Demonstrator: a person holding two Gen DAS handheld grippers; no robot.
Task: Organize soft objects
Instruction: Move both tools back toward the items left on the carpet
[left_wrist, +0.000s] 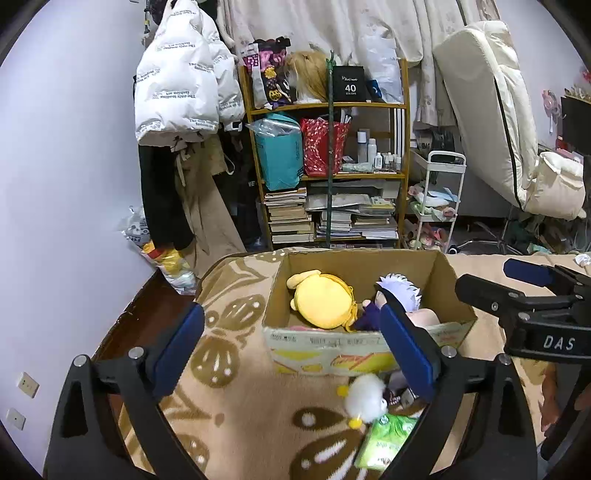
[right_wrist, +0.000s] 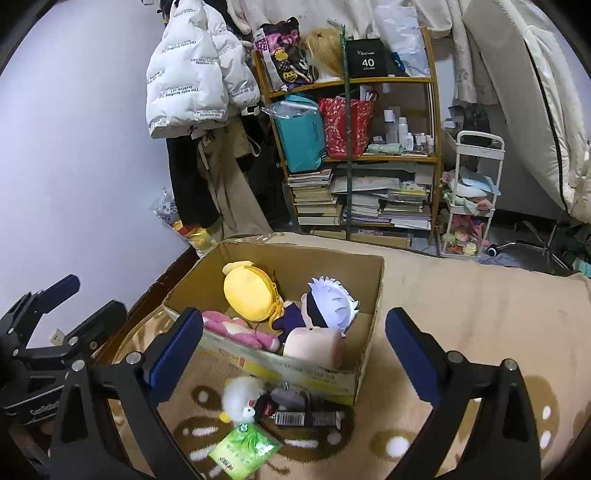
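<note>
**Left-wrist view: both grippers hang open before a half-filled box**

Left wrist view, from the left: a white puffer jacket hangs against the pale wall, beside a wooden shelf unit crammed with bags, bottles and stacked books. A slim white trolley stands to its right, then a cream mattress leaning upright.

The left gripper hovers low over the beige patterned blanket, its blue-padded jaws wide apart and holding nothing. Its right finger crosses the near right part of the box. The right gripper hangs just right of it, level and angled toward the same box, jaws likewise spread and empty.

The open brown cardboard box sits on the blanket. Inside, left to right in the right wrist view: a pink plush along the near wall, a round yellow plush toward the back, a white-haired doll in dark clothes, and a peach-coloured soft roll against the near wall.

Outside, touching the box front, lie a fluffy white toy with yellow feet, a green tissue packet and a dark barcoded packet.
</note>
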